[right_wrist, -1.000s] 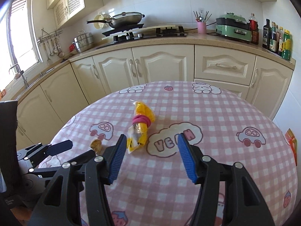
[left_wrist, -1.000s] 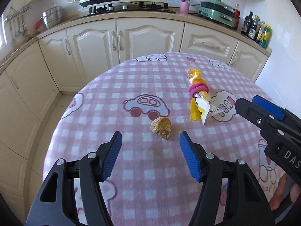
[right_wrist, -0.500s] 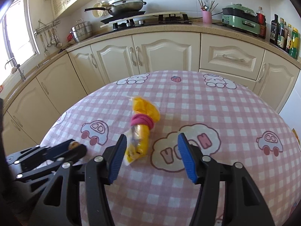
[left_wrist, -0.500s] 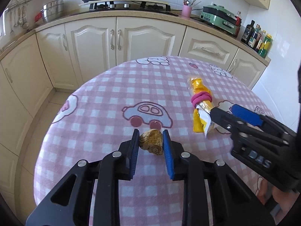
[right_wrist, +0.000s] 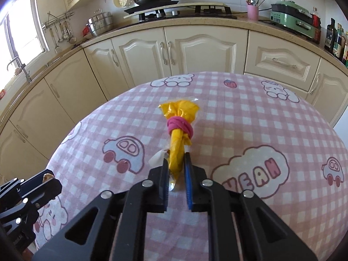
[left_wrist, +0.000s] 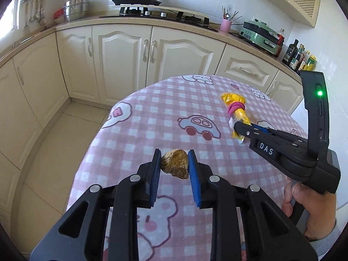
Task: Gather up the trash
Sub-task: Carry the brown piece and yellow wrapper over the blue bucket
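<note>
Now I'm gripping both scraps.
Left claw (left_wrist: 174, 163) is pinching the crumbly lump (left_wrist: 175, 166); right claw (right_wrist: 176, 171) is squeezing the crinkly, slippery wrapper (right_wrist: 179, 128) at its tail (light, soft).

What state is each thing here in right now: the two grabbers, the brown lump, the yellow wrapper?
Left gripper: shut on the brown lump.
Brown lump: pinched between the pads, above the tablecloth.
Right gripper: shut on the yellow wrapper.
Yellow wrapper: twisted, bound by a pink band, near end clamped.
</note>
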